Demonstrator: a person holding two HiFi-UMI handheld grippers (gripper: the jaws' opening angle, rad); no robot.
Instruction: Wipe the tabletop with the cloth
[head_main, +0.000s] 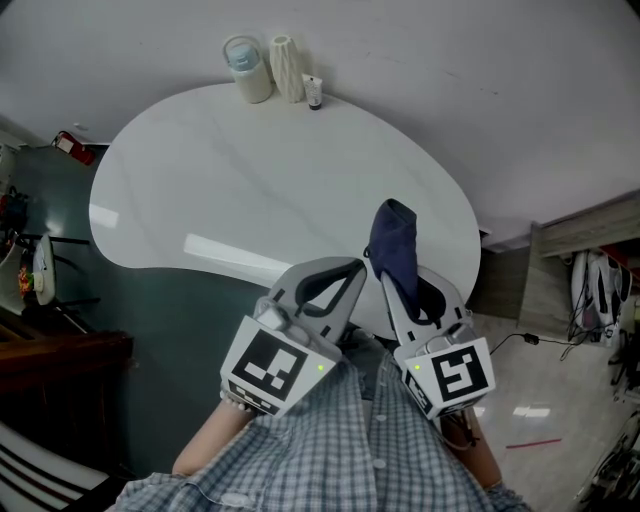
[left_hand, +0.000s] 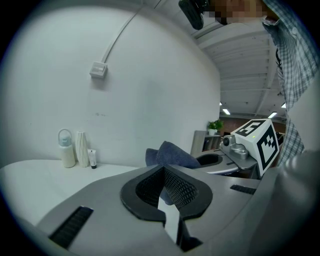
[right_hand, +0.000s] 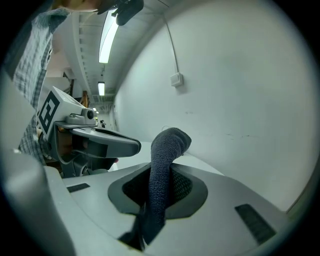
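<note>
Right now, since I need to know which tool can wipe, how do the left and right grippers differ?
The right gripper is shut on the dark cloth; the left gripper is shut, empty. The right gripper angles leftward, the left gripper rightward. Both hang above the tabletop's near edge.

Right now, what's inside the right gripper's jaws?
A dark blue woven cloth, pinched in the right gripper, whose jaws are shut on it; its free end sticks out past the tips. The pinched part is hidden between them.
</note>
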